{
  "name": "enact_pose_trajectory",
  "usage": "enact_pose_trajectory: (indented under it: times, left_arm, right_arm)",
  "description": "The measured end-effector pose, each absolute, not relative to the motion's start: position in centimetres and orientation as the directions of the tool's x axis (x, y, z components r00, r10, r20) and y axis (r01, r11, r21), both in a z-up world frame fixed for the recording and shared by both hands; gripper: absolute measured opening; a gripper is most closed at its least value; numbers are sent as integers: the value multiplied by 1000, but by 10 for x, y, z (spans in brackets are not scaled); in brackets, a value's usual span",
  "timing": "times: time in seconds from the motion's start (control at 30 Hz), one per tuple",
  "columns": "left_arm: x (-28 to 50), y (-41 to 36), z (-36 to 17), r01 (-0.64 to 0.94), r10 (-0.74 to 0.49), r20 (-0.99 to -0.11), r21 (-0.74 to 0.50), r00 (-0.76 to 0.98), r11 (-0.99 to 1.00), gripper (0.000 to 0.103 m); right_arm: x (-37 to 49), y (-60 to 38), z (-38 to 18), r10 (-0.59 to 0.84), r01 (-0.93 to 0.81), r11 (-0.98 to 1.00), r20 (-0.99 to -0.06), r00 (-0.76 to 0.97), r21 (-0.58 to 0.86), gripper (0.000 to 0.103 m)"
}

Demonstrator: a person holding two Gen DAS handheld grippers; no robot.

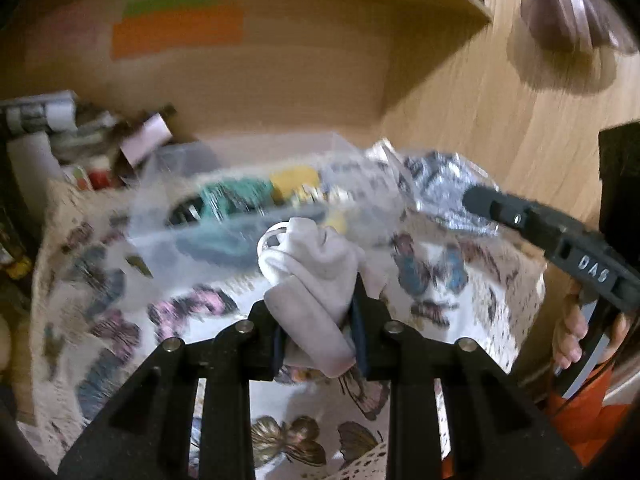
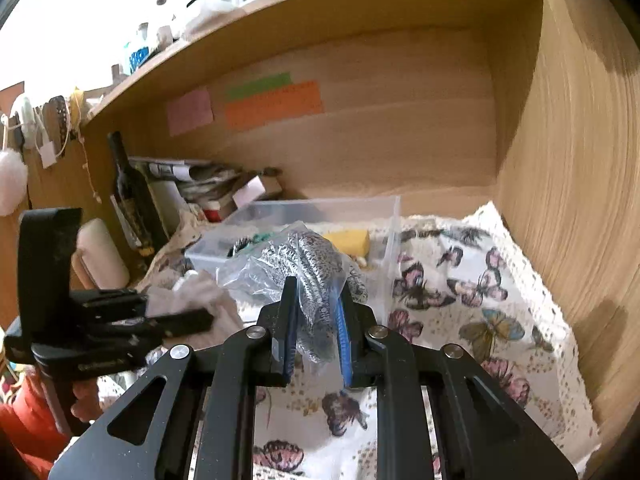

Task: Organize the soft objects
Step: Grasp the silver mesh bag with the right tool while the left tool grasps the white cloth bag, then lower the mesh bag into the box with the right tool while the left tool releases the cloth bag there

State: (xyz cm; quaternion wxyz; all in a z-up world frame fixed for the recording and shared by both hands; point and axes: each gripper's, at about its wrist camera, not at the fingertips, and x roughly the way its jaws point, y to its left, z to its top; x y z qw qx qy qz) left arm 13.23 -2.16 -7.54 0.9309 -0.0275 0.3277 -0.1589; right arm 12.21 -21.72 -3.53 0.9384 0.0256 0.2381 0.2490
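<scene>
My left gripper [image 1: 318,316] is shut on a pale grey-beige soft cloth bundle [image 1: 316,280] and holds it above the butterfly tablecloth [image 1: 432,280], in front of the clear plastic bin [image 1: 256,160]. The bundle also shows in the right wrist view [image 2: 192,296], beside the left gripper [image 2: 188,320]. My right gripper [image 2: 316,316] is shut on a clear plastic bag of black-and-white knit fabric [image 2: 304,264], held just before the bin [image 2: 360,208]. The bag shows in the left wrist view [image 1: 440,184], with the right gripper [image 1: 484,202] coming in from the right.
The bin holds a yellow sponge [image 2: 348,240] and teal items [image 1: 232,196]. A dark bottle [image 2: 128,200], papers and boxes crowd the back left. Wooden shelf walls stand behind and to the right [image 2: 568,200]. The tablecloth [image 2: 480,300] lies to the right of the bin.
</scene>
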Motion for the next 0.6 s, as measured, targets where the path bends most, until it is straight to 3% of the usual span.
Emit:
enact_pose_trajectory:
  times: [0.33,0.6]
  left_arm:
    - [148,1,-27,193,-230,-494,-126,839,973,28]
    - [170,14,-13,146,-192,-471,-131,861,980,28]
  right_arm:
    - [137,-208,-11,483,-466,874,-359,799,137,15]
    - [161,-190,-4,493,-483,867,-343,800,121,15]
